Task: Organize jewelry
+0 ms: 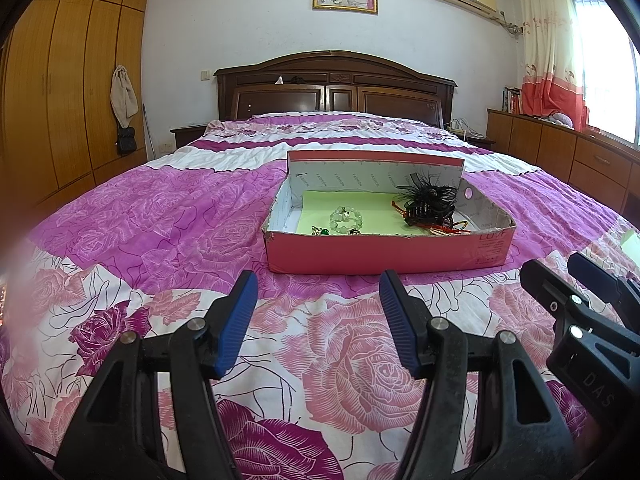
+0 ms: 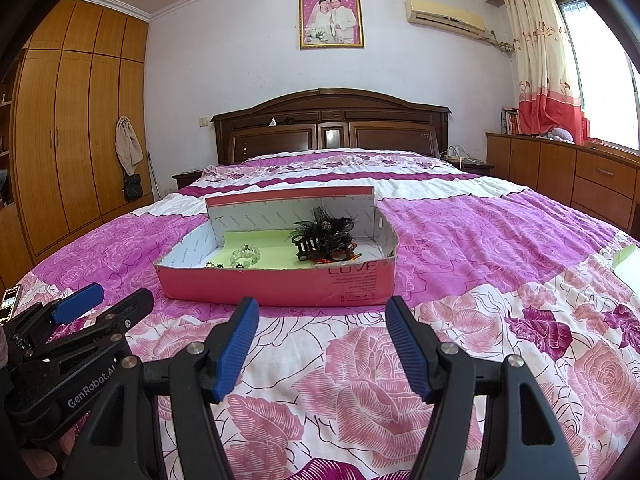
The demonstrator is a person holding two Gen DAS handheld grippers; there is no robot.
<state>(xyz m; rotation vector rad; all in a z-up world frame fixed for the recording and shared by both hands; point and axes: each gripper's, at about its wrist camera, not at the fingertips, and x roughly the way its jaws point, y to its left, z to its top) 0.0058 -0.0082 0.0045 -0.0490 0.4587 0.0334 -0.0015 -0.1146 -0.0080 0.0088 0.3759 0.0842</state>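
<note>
Bedroom walls and a dark wooden headboard (image 1: 335, 80) fill the upper part of both views, and a bed (image 1: 168, 216) with a rose-patterned quilt spreads below. At frame centre on the quilt sits my pink shoebox (image 1: 384, 254), lid folded up behind. Inside it, on green paper, a pale bead bracelet (image 1: 346, 218) lies left of centre and a black feathered hair clip (image 1: 430, 204) lies to the right. My left hand-held gripper (image 1: 318, 320) hangs at the bottom edge, jaws apart and empty. My right hand-held gripper (image 2: 322, 344) does likewise, short of the box.
</note>
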